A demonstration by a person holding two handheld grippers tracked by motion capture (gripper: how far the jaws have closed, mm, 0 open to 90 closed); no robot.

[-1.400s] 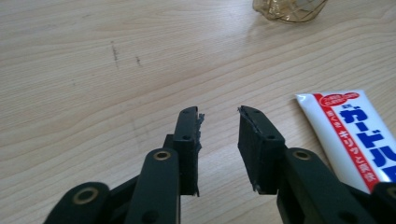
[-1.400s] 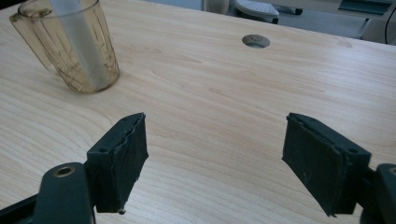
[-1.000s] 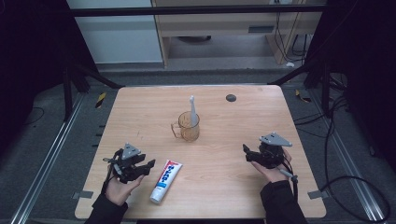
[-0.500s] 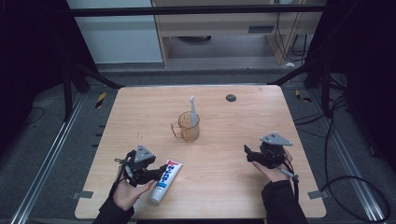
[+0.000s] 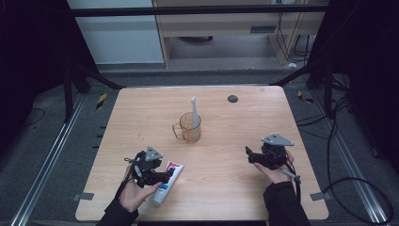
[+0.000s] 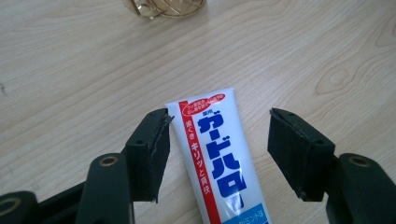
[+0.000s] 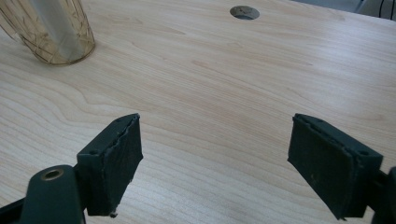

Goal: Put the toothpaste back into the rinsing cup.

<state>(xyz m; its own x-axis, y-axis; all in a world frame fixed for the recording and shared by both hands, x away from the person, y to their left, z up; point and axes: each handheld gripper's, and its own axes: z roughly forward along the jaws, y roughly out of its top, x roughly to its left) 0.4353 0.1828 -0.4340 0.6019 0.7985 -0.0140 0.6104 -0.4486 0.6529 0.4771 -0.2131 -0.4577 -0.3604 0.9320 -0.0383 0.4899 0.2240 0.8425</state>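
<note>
While the left gripper (image 5: 165, 176) straddles the toothpaste tube (image 6: 219, 154), treat the notes below as a handling judgement
Landmark: amber cup (image 5: 189, 128) near the middle of the table (image 5: 244, 197); all places are given from it
Tube location: lying flat on the table, on the person's side of the cup and off toward the person's left, well apart from it
Tube orientation: flat crimped end points toward the cup; cap end points away from it, toward the table's near edge
Left gripper state: released; jaws have just been opening and now stand wide, with the tube between them; one pad (image 6: 156, 154) sits right beside the tube's edge, the other stands clear
Right gripper (image 5: 251, 155) state: released, nothing between its jaws; hovers over bare wood on the person's side of the cup, off toward the person's right
Cup contents: white toothbrush (image 5: 194, 112) standing upright
Weight: likely light
Stiffness: soft plastic wall, expected to dent and flatten under pressure
Surface: glossy printed film, probably slippery
Fragility: low, though a hard squeeze could force paste toward the cap
Recommended grip point: across the width of the body, a little behind the crimped end, where the tube is flat and the pads can seat squarely
Grip force: moderate; close only until the tube stops sliding
Risk: thin crimp may fold or slip out if pinched at its very edge
</note>
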